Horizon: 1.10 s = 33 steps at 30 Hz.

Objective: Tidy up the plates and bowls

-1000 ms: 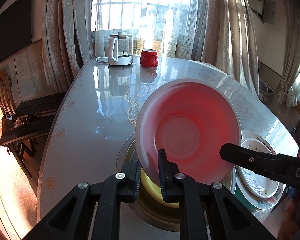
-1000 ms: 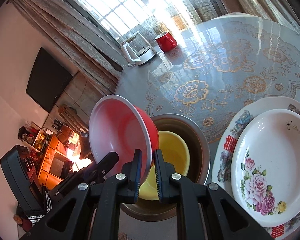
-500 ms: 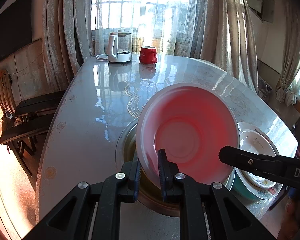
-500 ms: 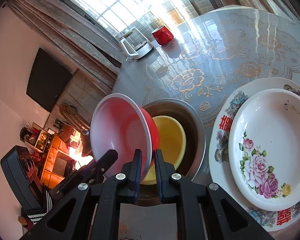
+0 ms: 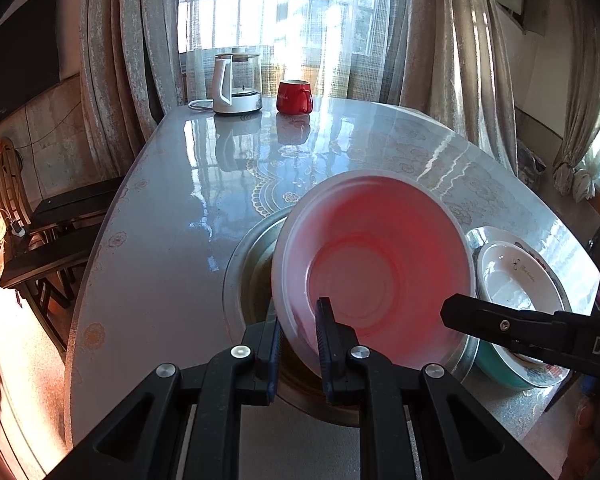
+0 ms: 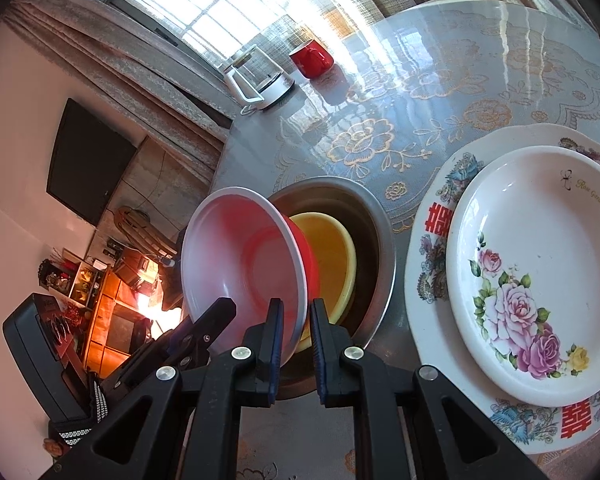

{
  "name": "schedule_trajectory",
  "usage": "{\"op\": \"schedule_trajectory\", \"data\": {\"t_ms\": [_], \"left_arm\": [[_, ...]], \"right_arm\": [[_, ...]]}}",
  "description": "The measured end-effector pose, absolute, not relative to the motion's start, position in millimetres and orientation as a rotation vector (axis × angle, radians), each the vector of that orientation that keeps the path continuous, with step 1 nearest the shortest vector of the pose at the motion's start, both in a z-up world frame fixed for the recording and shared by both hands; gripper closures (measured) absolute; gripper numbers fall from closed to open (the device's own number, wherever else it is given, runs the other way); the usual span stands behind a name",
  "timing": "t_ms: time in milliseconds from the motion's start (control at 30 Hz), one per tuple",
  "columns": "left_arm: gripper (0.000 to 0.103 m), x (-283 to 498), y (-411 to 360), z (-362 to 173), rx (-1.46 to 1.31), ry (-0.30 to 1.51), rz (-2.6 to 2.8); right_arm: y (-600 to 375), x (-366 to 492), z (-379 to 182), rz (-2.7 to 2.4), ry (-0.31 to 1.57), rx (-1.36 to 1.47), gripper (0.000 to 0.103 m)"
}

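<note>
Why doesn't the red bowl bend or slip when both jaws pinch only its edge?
The red bowl is probably light plastic, since light glows through its wall. It looks stiff: held tilted by the left gripper and right gripper, its rim stays round. The glossy surface might slip, so two grips likely help.

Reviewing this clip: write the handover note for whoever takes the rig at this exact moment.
Left hand-held gripper and right hand-held gripper: each shut on the rim of the red bowl, held tilted over the metal basin.
The yellow bowl sits in the basin; the rose plate lies stacked on the large patterned plate beside it.
Left to do: likely nest the red bowl into the yellow bowl, then release.
</note>
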<state>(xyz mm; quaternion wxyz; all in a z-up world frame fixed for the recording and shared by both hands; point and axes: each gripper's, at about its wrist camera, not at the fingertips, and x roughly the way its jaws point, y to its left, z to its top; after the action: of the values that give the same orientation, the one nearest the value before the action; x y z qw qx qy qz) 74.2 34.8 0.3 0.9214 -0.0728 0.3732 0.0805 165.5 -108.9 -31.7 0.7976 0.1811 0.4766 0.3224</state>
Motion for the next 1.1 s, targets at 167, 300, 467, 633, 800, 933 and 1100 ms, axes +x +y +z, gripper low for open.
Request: {"op": "schedule_trajectory", "data": {"t_ms": [167, 300, 467, 633, 800, 933, 1100], "left_arm": [[0.085, 76.0, 37.5, -3.6, -0.157, 0.778, 0.163], [0.085, 76.6, 40.9, -4.8, -0.165, 0.778, 0.161], [0.070, 77.8, 43.7, -5.1, -0.202, 0.778, 0.142], [0.069, 83.0, 39.8, -7.1, -0.193, 0.787, 0.134], [0.075, 87.6, 35.3, -9.6, -0.153, 0.784, 0.149], [0.075, 90.2, 35.6, -9.6, -0.160, 0.788, 0.140], [0.071, 85.1, 42.2, -5.0, -0.193, 0.789, 0.141]], "right_arm": [[-108.1, 163.9, -37.0, 0.684, 1.043, 0.382, 0.088], [-108.3, 165.0, -38.9, 0.674, 1.048, 0.385, 0.088], [-108.3, 164.2, -38.7, 0.679, 1.047, 0.376, 0.089], [-109.8, 162.9, -39.3, 0.674, 1.046, 0.376, 0.089], [-109.8, 164.0, -39.0, 0.659, 1.035, 0.367, 0.089], [-110.3, 168.2, -37.6, 0.643, 1.027, 0.368, 0.089], [-112.7, 167.5, -35.6, 0.649, 1.009, 0.389, 0.080]]}}
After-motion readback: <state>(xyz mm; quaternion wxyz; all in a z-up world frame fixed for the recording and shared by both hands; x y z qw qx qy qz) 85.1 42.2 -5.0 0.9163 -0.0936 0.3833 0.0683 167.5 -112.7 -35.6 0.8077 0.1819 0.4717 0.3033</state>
